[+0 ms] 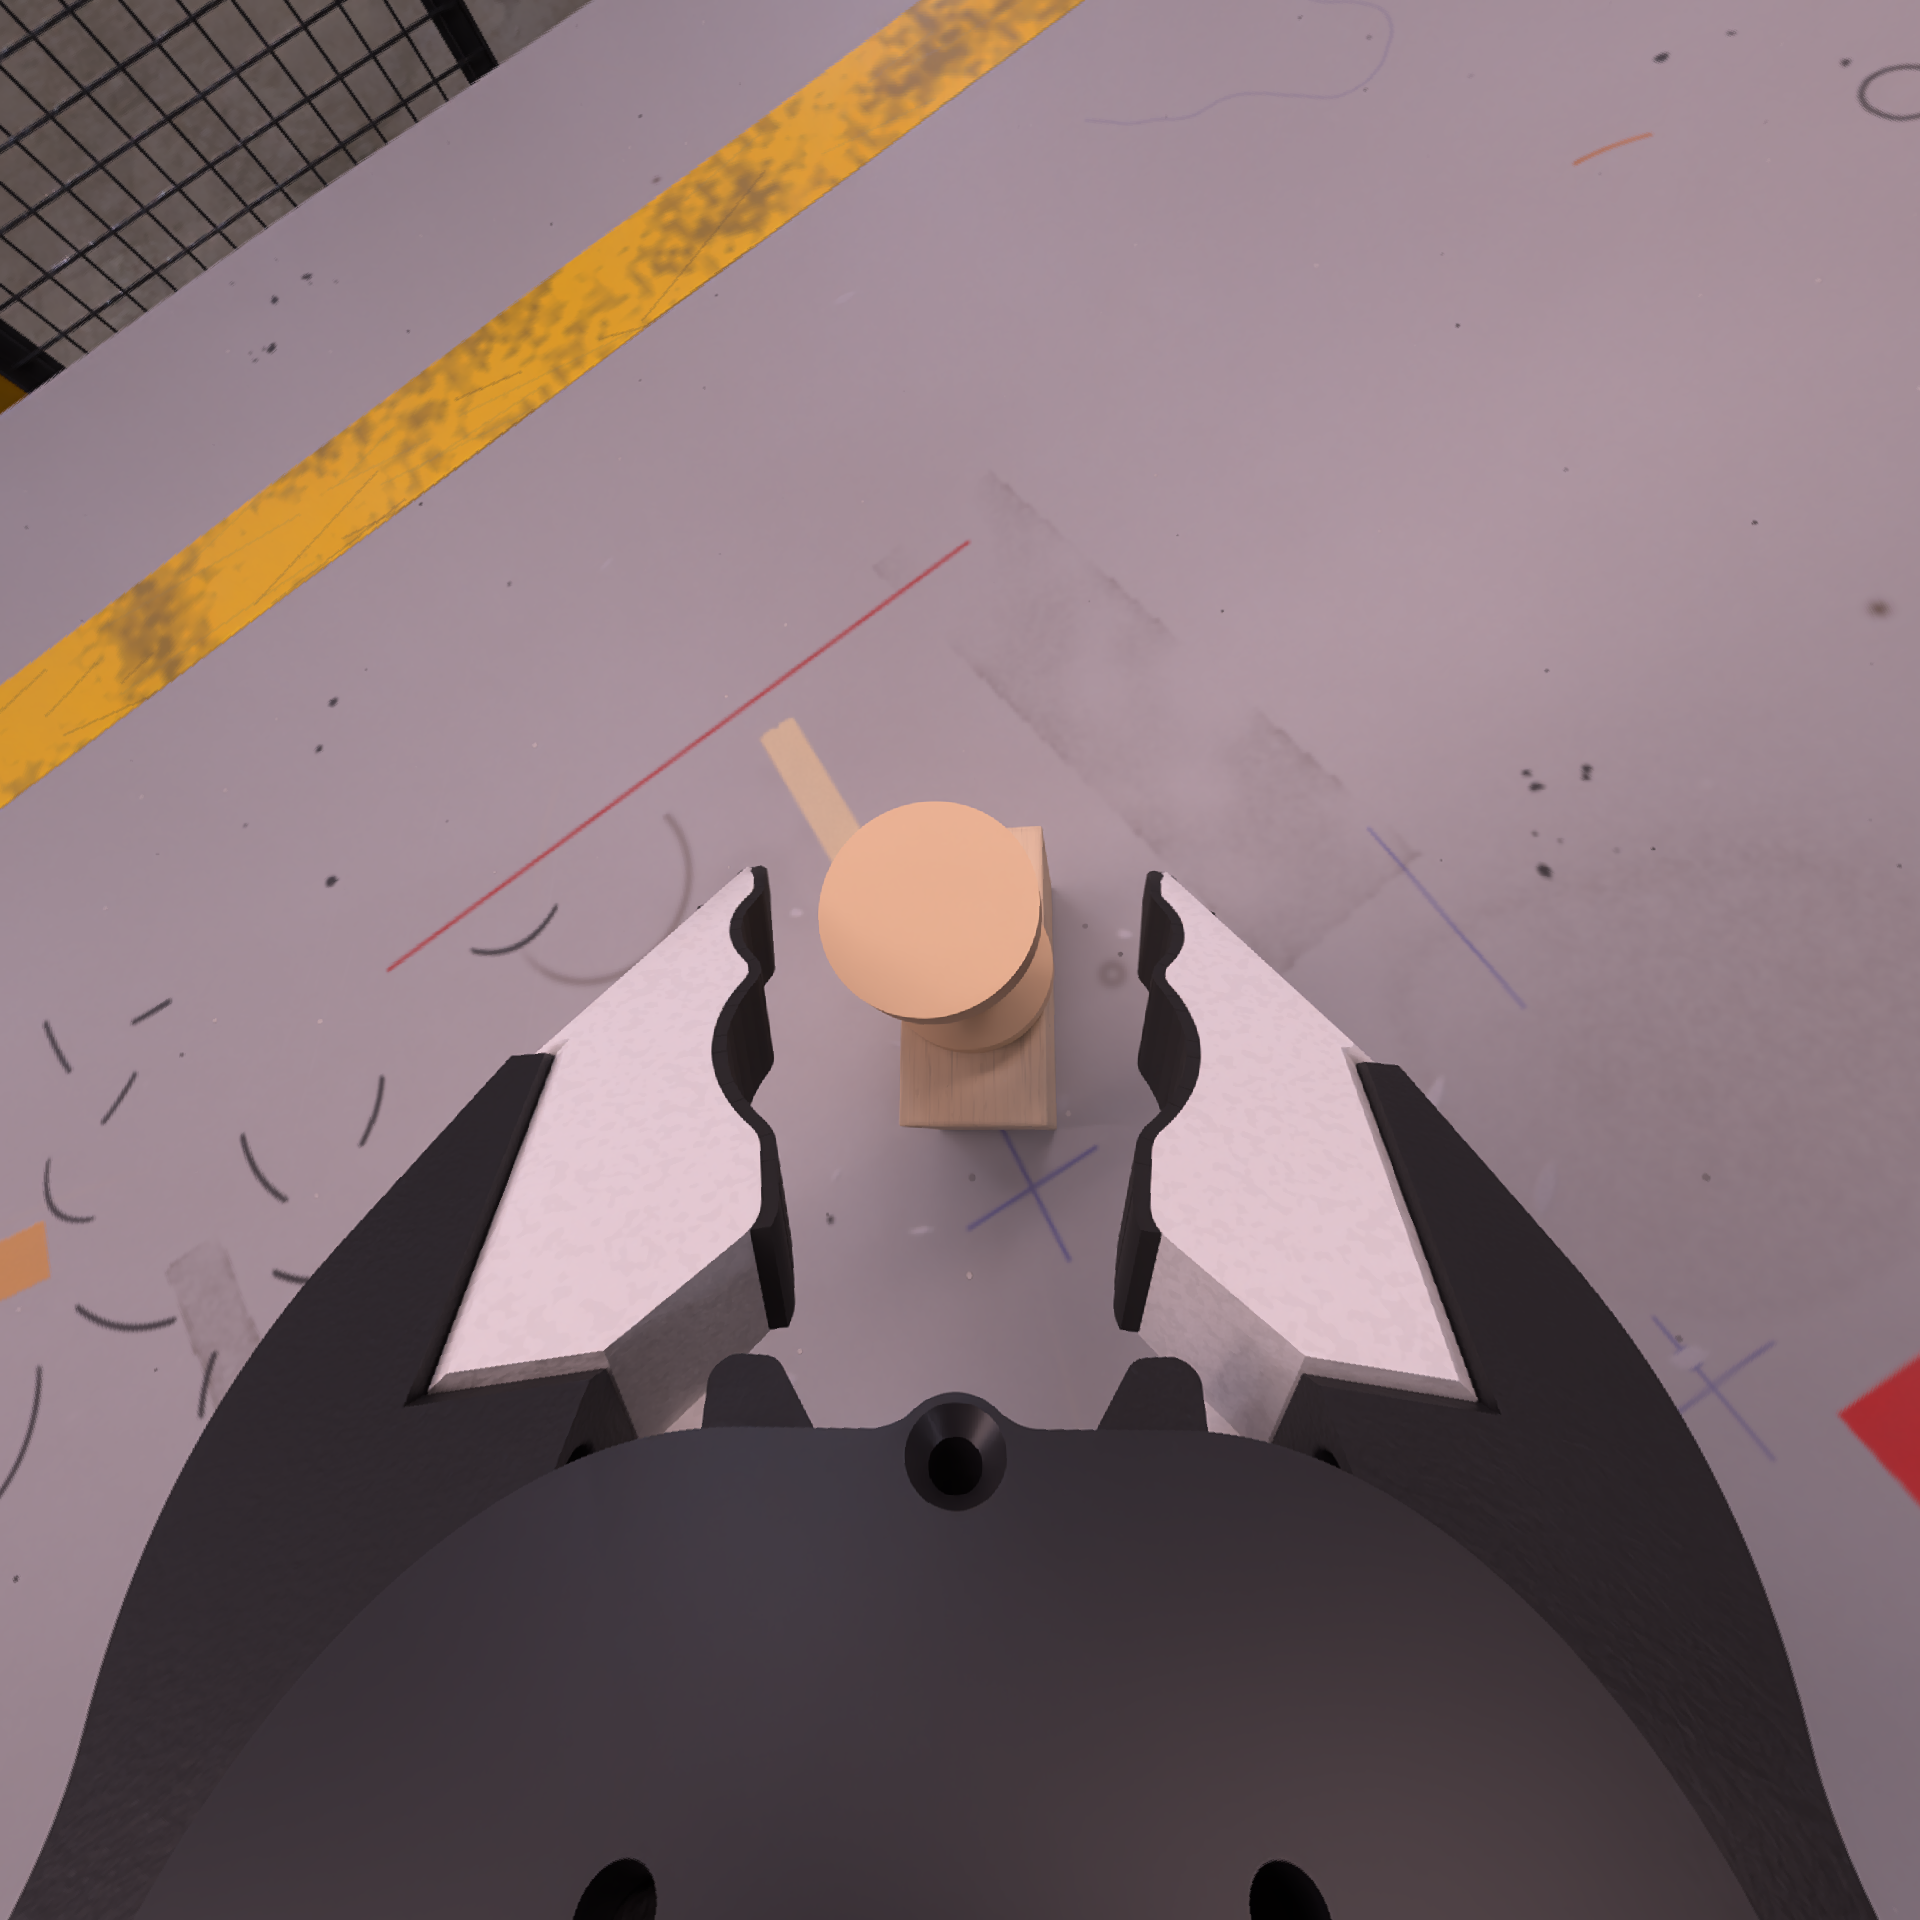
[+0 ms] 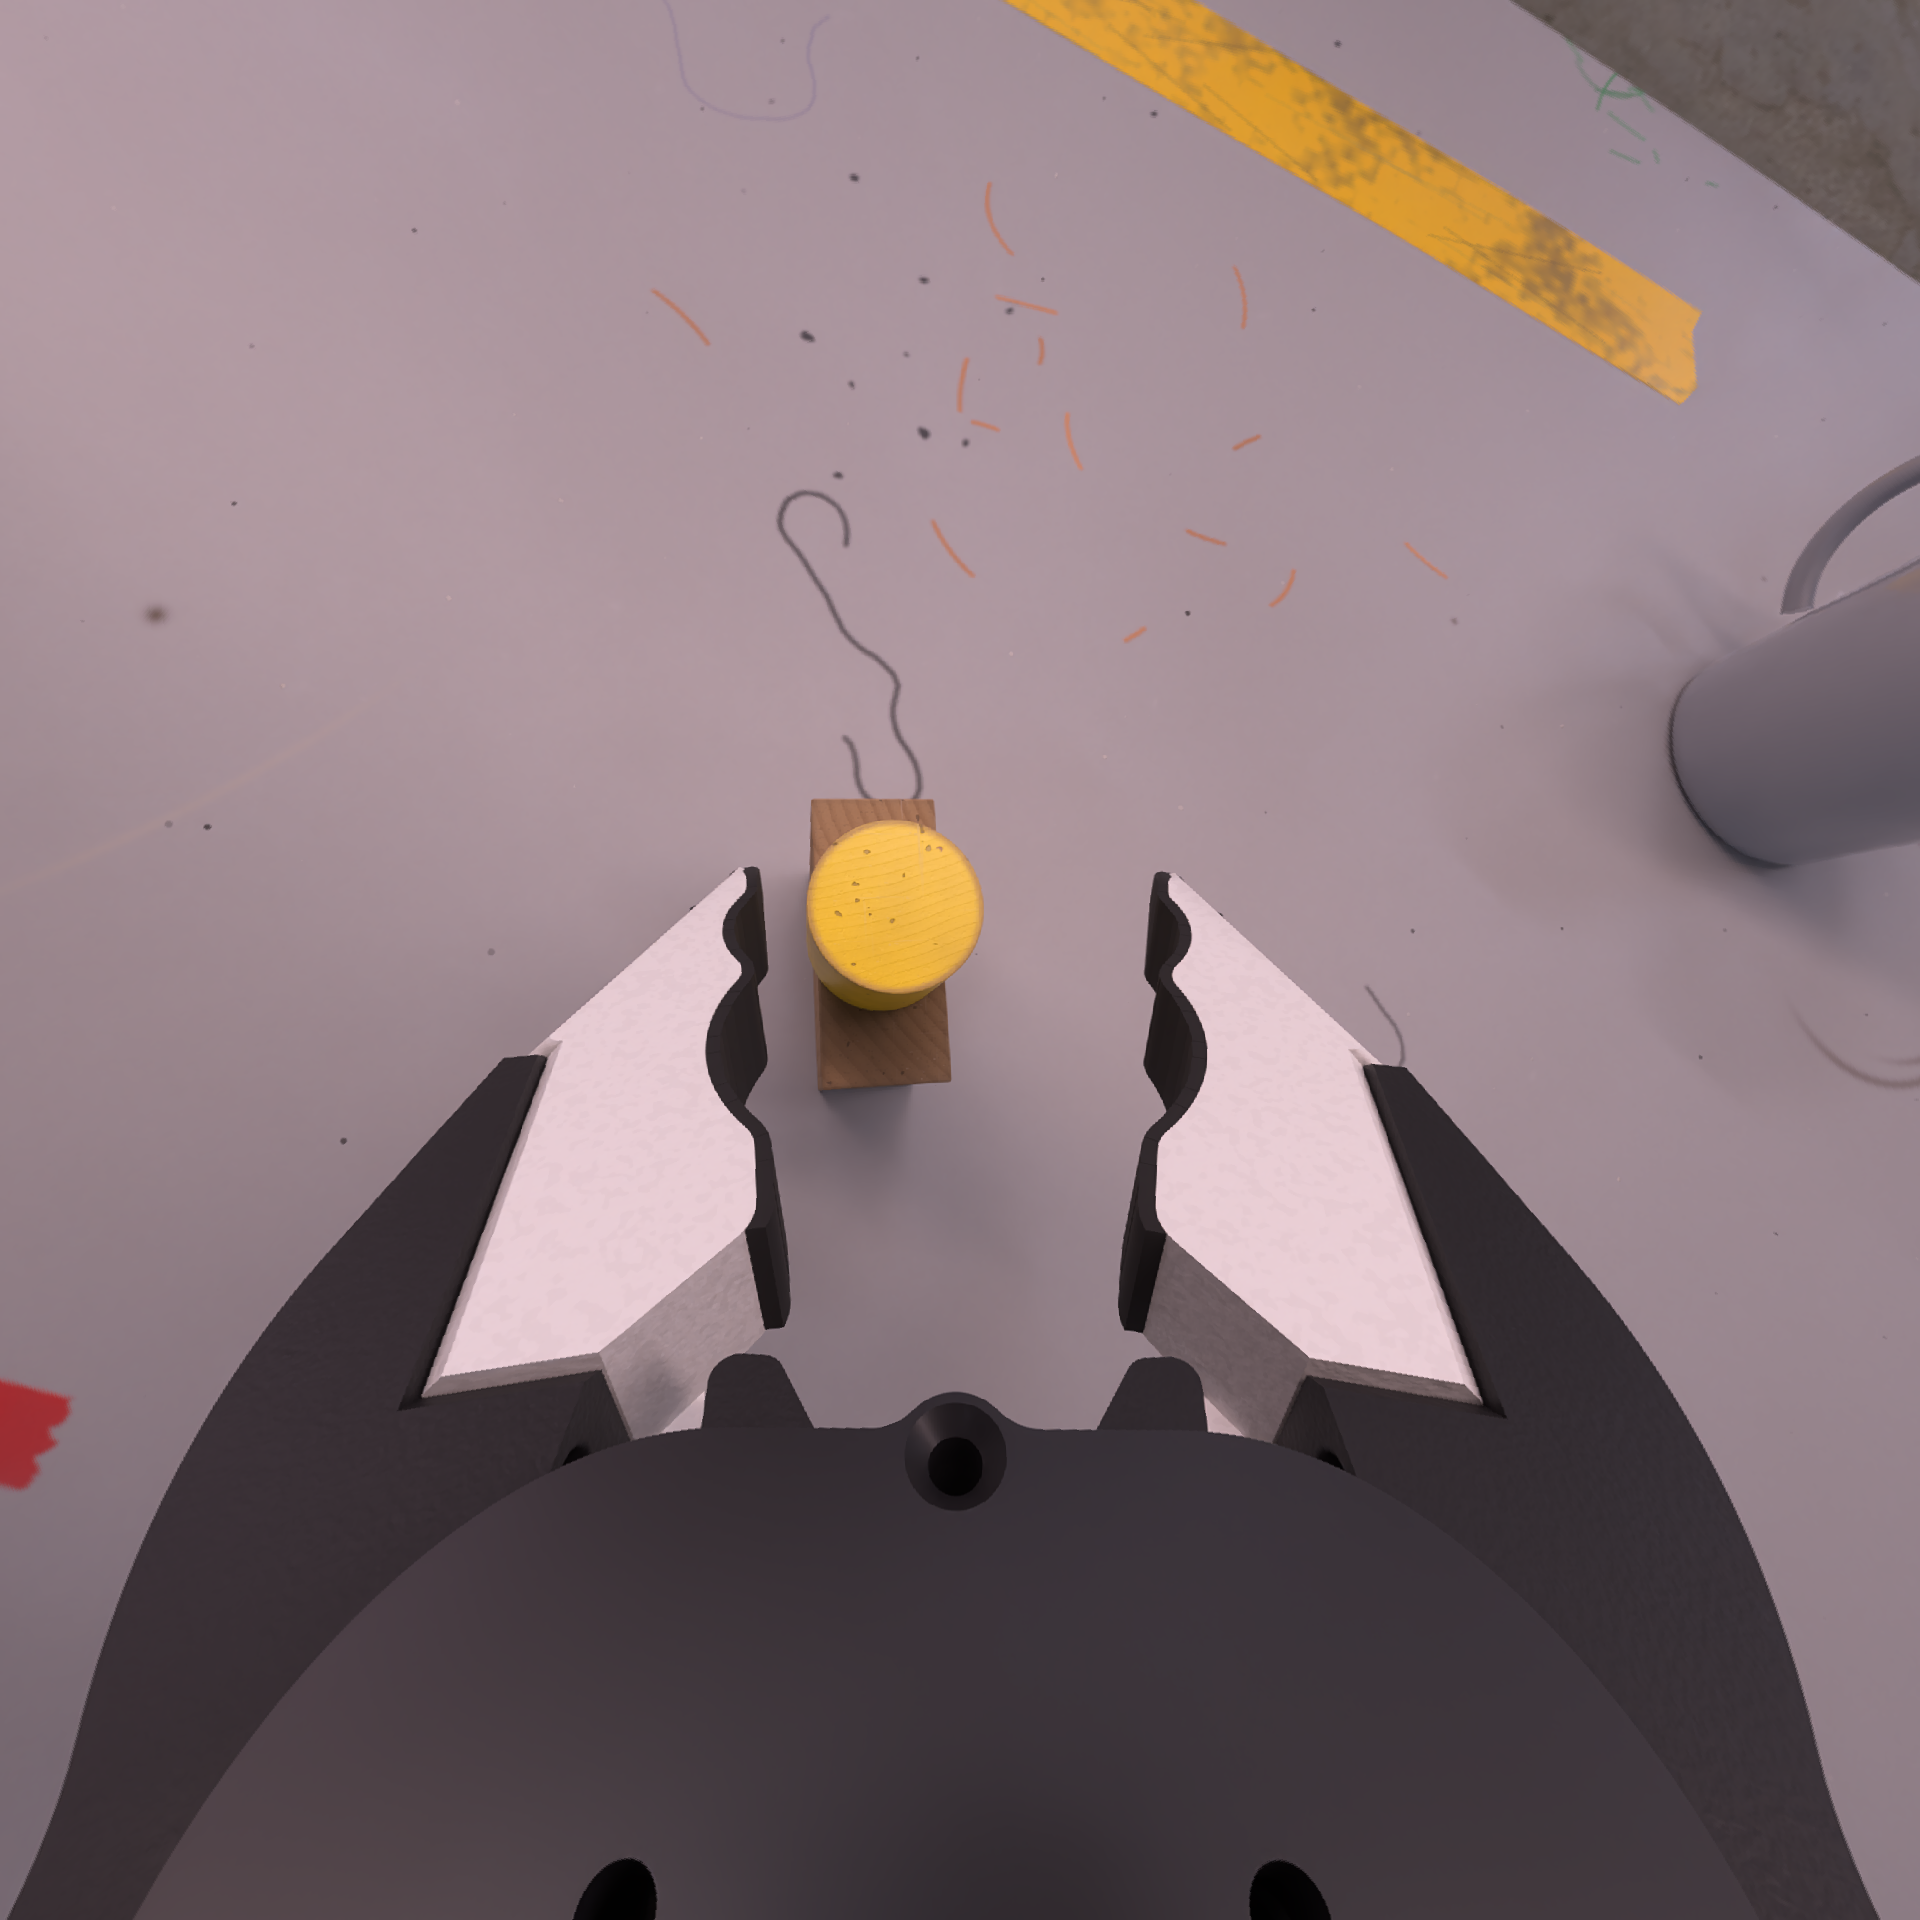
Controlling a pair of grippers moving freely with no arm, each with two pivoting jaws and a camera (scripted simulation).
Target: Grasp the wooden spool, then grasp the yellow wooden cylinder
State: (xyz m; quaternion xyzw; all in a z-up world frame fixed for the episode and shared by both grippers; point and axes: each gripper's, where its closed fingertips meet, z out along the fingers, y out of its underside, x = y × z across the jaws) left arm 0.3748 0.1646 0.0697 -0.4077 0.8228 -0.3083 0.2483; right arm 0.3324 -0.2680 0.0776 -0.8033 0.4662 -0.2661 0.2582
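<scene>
In the left wrist view, a pale wooden spool (image 1: 928, 909) stands upright on a light wooden block (image 1: 982, 1086). My left gripper (image 1: 956, 883) is open above it, and the spool's round top lies between the fingertips without touching them. In the right wrist view, a yellow wooden cylinder (image 2: 894, 920) stands upright on a brown wooden block (image 2: 883, 1044). My right gripper (image 2: 954, 883) is open above it. The cylinder sits nearer the left finger (image 2: 623, 1091), with a small gap.
Worn yellow tape stripes cross the grey table in the left wrist view (image 1: 520, 343) and the right wrist view (image 2: 1382, 177). A grey mug (image 2: 1808, 717) stands at the right. A thin pale strip (image 1: 805, 779) lies behind the spool. Wire mesh (image 1: 156, 135) is beyond the table's far-left edge.
</scene>
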